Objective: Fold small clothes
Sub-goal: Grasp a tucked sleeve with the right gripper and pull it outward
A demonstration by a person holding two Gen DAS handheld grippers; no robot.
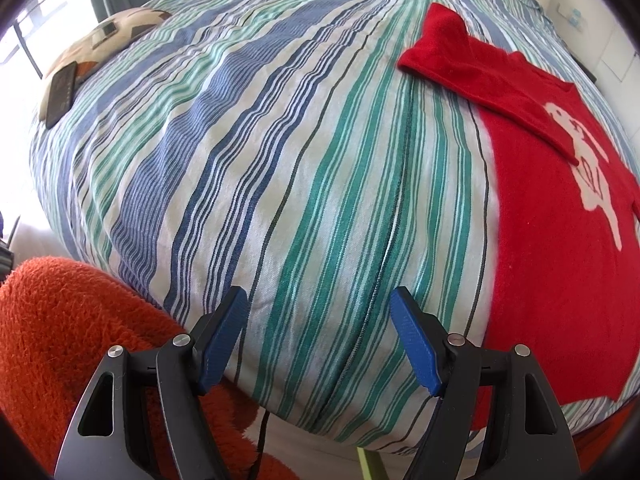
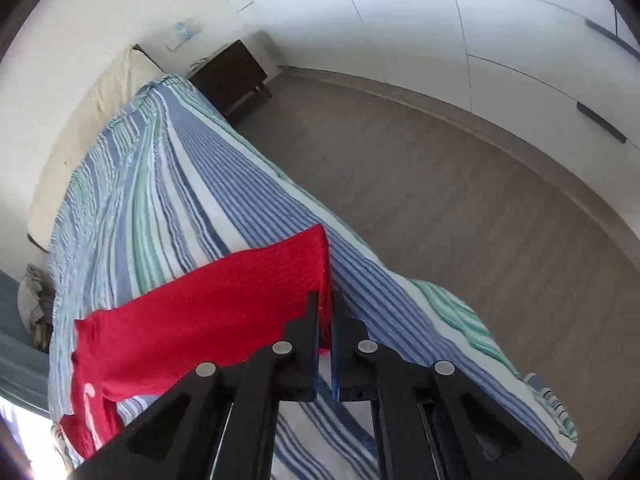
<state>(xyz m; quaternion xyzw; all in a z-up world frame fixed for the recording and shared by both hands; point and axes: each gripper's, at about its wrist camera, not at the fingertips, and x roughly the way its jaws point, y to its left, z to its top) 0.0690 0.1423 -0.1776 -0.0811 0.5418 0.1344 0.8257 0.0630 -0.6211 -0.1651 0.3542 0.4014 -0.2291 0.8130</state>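
Red sweater (image 1: 560, 240) on the striped bedspread (image 1: 280, 160).
Right gripper (image 2: 330, 320) pinches its lifted edge; left gripper (image 1: 318, 312) gapes wide, holding nothing.

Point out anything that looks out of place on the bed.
Two dark flat devices, probably remotes, lie on the patterned pillow at the far corner: one near its edge, one further up. The red knit sweater is simply mid-fold.

Sweater (image 1: 552, 240) on bedspread (image 1: 280, 160), right of left claw (image 1: 318, 316).
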